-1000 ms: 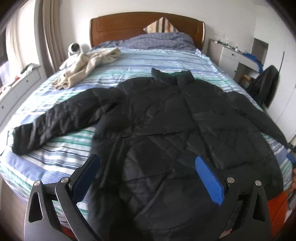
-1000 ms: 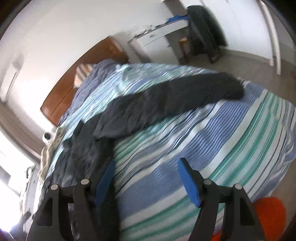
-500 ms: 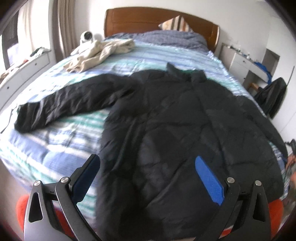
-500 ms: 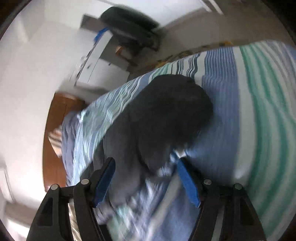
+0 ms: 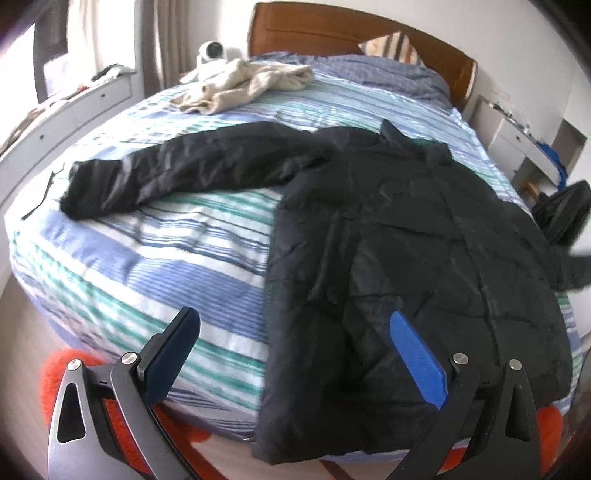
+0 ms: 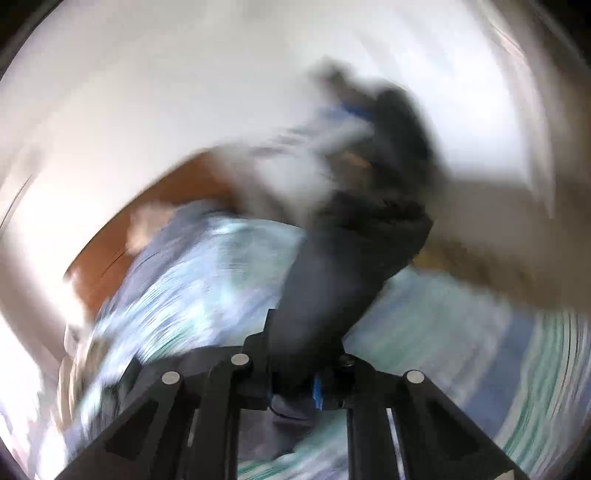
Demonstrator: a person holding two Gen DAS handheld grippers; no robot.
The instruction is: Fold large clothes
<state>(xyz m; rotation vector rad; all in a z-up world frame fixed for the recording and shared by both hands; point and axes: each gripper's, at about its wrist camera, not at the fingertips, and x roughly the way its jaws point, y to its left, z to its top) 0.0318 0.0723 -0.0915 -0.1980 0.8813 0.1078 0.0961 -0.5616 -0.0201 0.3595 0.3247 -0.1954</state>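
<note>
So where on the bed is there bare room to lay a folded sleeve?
Bare striped cover lies between the jacket body and its outstretched sleeve, down to the near edge. More lies between sleeve and beige garment. The middle is crowded with jacket.

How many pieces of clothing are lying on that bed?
2. A black quilted jacket is spread across the near end, and a crumpled beige garment lies near the headboard. The dark thing beside the bed may be a third garment.

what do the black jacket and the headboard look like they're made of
Black jacket: likely a thin synthetic shell, nylon or polyester, with padding; slight sheen, quilted diamond stitching, puffy creases. Headboard: looks like wood or wood veneer; warm brown, smooth, glossy.
</note>
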